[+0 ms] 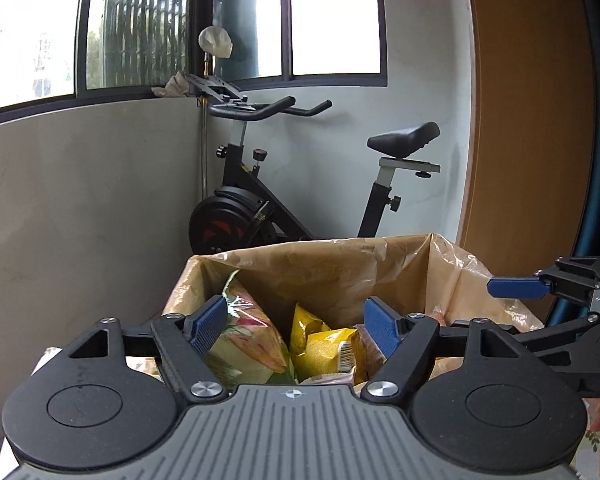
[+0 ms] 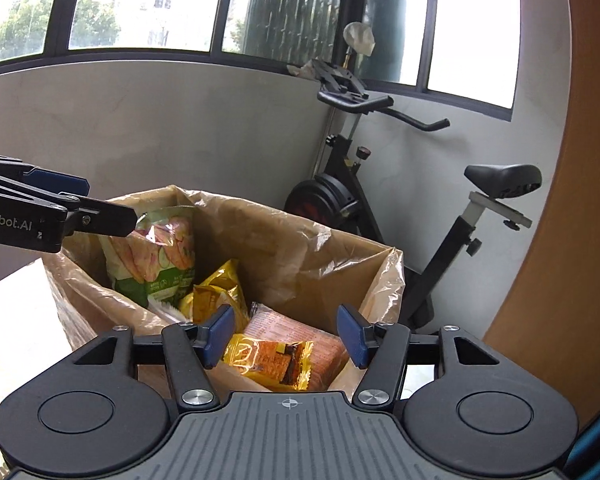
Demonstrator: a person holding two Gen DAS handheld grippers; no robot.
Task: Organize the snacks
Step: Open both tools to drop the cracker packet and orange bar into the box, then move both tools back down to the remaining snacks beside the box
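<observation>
A: Which step is this?
B: Probably between picks. Both the left gripper [image 1: 296, 324] and right gripper [image 2: 286, 334] hang released and empty over the box [image 2: 340, 256], snacks [image 2: 272, 354] just below.
A: Next?
B: Lower 1, perhaps; depth's unclear.

both grippers: black linkage arms, blue ribbed pads [image 1: 208, 322], silver screws, grey grooved housing (white "nRobot.AI" lettering on one).

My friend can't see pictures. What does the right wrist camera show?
A cardboard box lined with a plastic bag holds snack packets: a green one, yellow ones and an orange one. The open right gripper hovers above them, the left gripper reaches in from the left, and an exercise bike stands behind.
</observation>
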